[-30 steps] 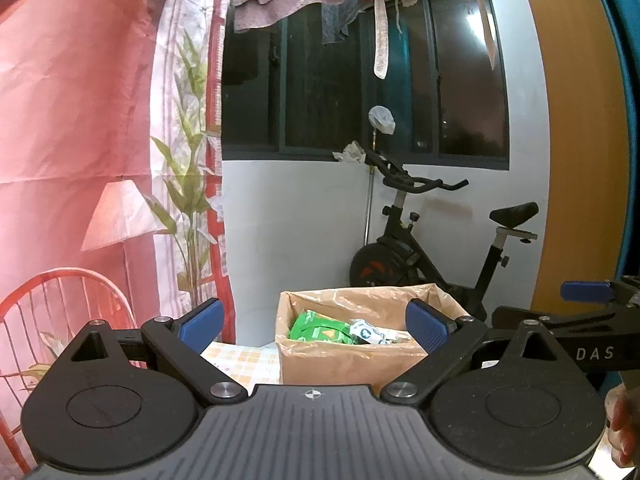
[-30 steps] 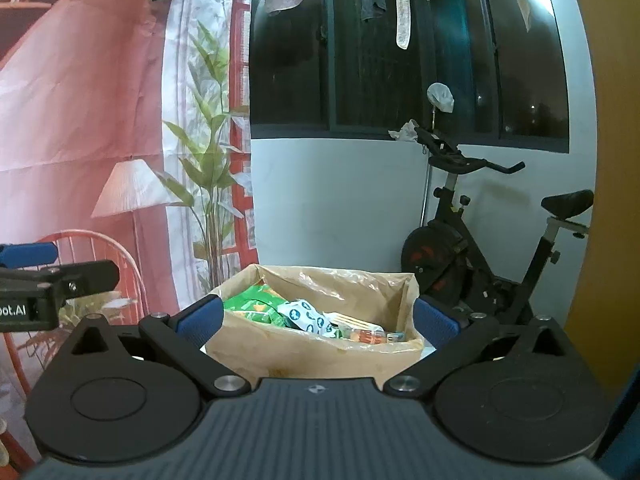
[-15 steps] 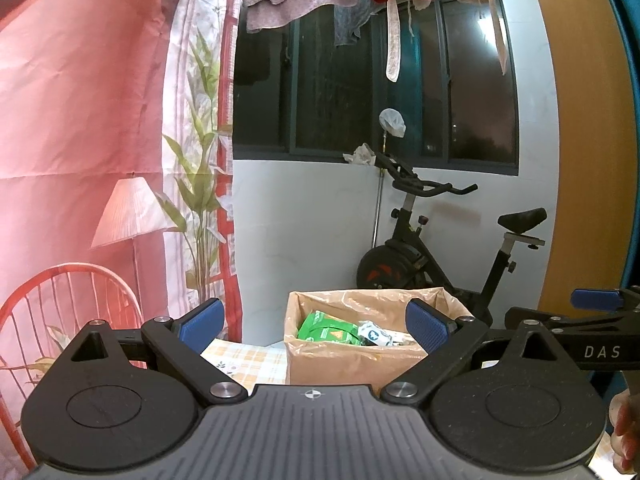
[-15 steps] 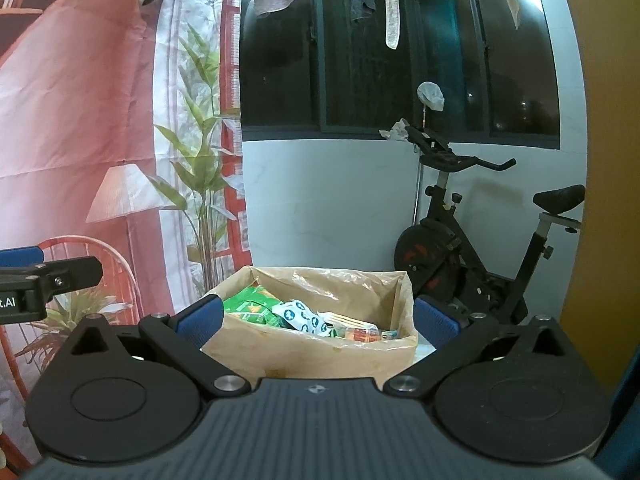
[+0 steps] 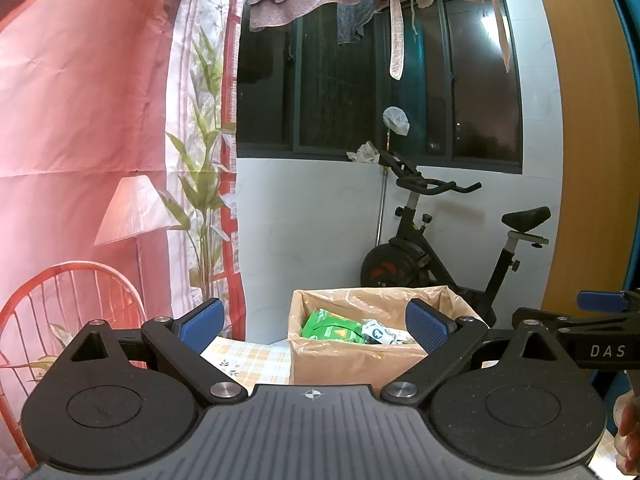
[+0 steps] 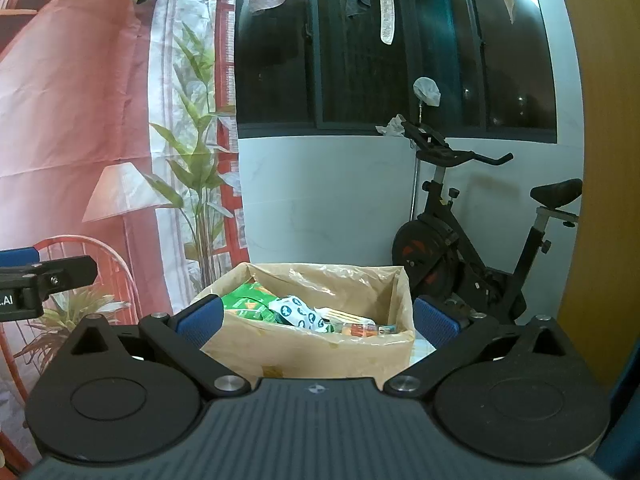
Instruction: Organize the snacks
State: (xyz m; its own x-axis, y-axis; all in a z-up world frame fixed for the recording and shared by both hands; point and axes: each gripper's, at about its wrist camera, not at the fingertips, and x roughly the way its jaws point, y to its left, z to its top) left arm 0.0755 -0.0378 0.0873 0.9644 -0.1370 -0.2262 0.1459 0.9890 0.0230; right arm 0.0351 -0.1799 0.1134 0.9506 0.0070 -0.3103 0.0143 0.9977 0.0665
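Dead ahead on checked desk [image 5: 248,360]: cardboard box [image 6: 312,354], crinkly plastic liner, glossy snack packets [image 6: 256,306] piled inside. Left tool [image 5: 314,326] spread, empty; right tool [image 6: 316,320] same. I judge: slick soft pouches may slip; liner may snag fingertip, drag light box.

Left tongs [image 5: 314,325] spread wide, empty; right tongs [image 6: 316,320] likewise.
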